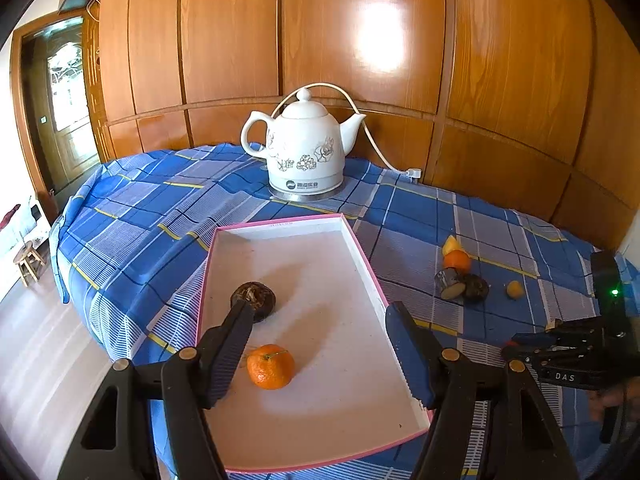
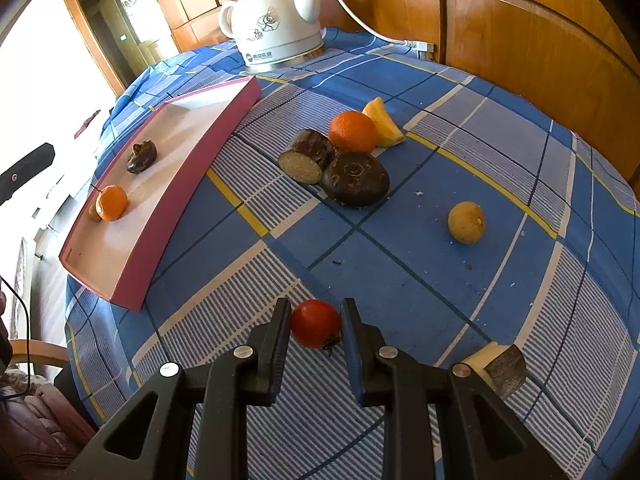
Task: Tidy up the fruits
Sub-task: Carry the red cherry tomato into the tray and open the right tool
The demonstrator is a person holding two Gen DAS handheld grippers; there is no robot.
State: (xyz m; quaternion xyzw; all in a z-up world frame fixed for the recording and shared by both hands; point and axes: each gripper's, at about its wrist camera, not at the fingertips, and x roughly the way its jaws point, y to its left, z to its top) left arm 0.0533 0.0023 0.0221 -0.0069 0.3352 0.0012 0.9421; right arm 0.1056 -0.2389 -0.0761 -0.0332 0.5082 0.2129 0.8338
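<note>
The right gripper [image 2: 316, 326] is pinching a small red tomato [image 2: 315, 323] between its two fingers, narrow and pressing on both sides of the fruit, which is sitting near the front edge of the blue checked tablecloth [image 2: 460, 92]. The tomato's stem end is pointing down toward the near side.

The left gripper [image 1: 320, 320] is hovering over the pink-rimmed tray [image 1: 280, 222], its fingers standing about half apart with nothing between them. Inside the tray an orange mandarin [image 1: 270, 366] is lying near the left finger, its stalk facing up and toward the far side, and a dark round fruit [image 1: 253, 301] is lying just beyond it. The tray's long axis is running from near to far, toward the white kettle [image 1: 302, 148] at the far side of the table.

To the right of the tray, a cluster is resting on the cloth: a brown cut cylinder [image 2: 306, 155] with its pale cut face turned toward the near left, a dark flattened round fruit [image 2: 355, 178] touching it, a second orange [image 2: 352, 131] behind them, and a yellow wedge [image 2: 383, 121] pointing far-left. A small yellow fruit [image 2: 466, 222] is lying apart to the right. Another cut brown piece [image 2: 505, 368] is sitting near the right gripper's right finger.
</note>
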